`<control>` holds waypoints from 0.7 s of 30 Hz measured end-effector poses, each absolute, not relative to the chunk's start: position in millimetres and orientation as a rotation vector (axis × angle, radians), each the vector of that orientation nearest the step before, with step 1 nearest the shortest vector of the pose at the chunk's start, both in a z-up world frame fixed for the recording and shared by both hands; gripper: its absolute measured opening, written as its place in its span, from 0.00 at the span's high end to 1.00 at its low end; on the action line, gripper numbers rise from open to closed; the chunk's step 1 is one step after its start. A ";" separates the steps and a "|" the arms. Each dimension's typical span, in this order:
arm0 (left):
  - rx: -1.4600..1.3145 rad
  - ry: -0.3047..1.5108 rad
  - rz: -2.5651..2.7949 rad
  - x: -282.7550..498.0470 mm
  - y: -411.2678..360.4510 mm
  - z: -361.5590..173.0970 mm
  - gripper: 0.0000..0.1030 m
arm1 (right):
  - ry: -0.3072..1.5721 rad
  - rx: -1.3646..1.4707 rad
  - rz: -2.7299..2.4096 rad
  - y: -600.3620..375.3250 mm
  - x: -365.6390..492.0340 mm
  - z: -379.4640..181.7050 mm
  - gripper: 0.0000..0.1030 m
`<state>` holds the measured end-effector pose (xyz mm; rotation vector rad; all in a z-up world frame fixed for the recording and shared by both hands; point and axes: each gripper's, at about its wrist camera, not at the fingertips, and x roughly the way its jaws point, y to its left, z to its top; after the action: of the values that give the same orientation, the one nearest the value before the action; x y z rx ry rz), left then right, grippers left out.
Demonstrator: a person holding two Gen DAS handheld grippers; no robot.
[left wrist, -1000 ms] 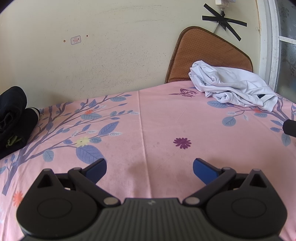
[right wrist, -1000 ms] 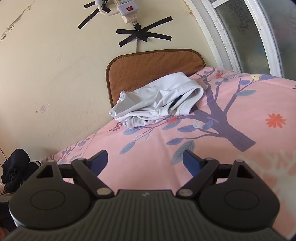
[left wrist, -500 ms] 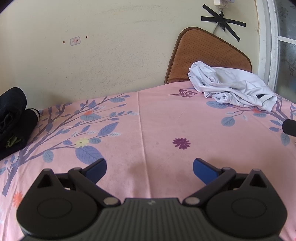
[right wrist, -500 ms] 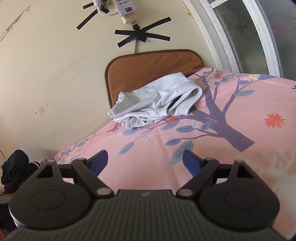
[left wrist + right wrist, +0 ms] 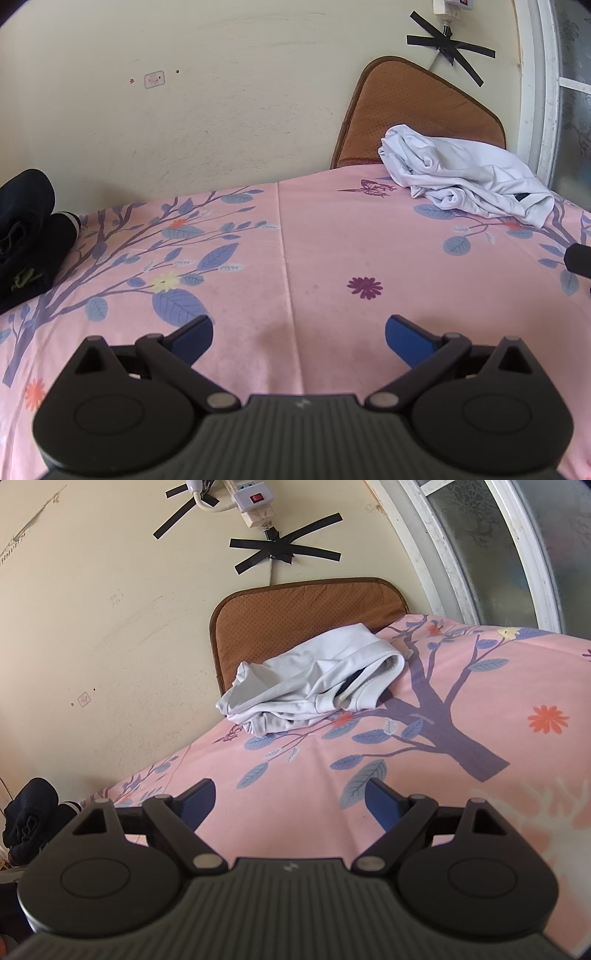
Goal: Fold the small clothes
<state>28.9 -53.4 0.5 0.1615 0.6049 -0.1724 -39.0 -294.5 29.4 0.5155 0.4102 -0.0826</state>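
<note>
On the pink floral sheet [image 5: 317, 236], dark clothes [image 5: 26, 229] sit bunched at the far left edge, against the cream wall [image 5: 221, 110]. The left tongs [image 5: 299, 334] hover over bare sheet, blue fingers [image 5: 194, 336] wide apart, nothing between them. Further right, a crumpled white garment [image 5: 465, 181] lies at the far edge, touching a brown cushion [image 5: 417, 99] propped on the wall. Black tape crosses [image 5: 284, 552] and a power strip [image 5: 251, 498] hang above. The right tongs [image 5: 291, 799] are spread too, empty, pointing toward the garment, well short of it. A window frame [image 5: 517, 550] closes the right side.
</note>
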 end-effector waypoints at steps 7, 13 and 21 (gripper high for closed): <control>0.168 0.599 -0.177 28.1 -53.7 0.9 0.00 | 0.411 0.516 -0.087 -294.5 -38.8 29.5 0.13; 0.167 0.601 -0.179 27.9 -53.5 0.7 0.00 | 0.410 0.517 -0.092 -294.1 -39.1 29.1 0.13; 0.160 0.605 -0.182 28.3 -53.2 0.8 0.00 | 0.410 0.517 -0.093 -294.0 -39.1 29.1 0.13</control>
<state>28.3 -53.2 0.8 0.1601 0.6049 -0.1820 -39.1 -294.0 29.1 0.5169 0.4096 -0.0934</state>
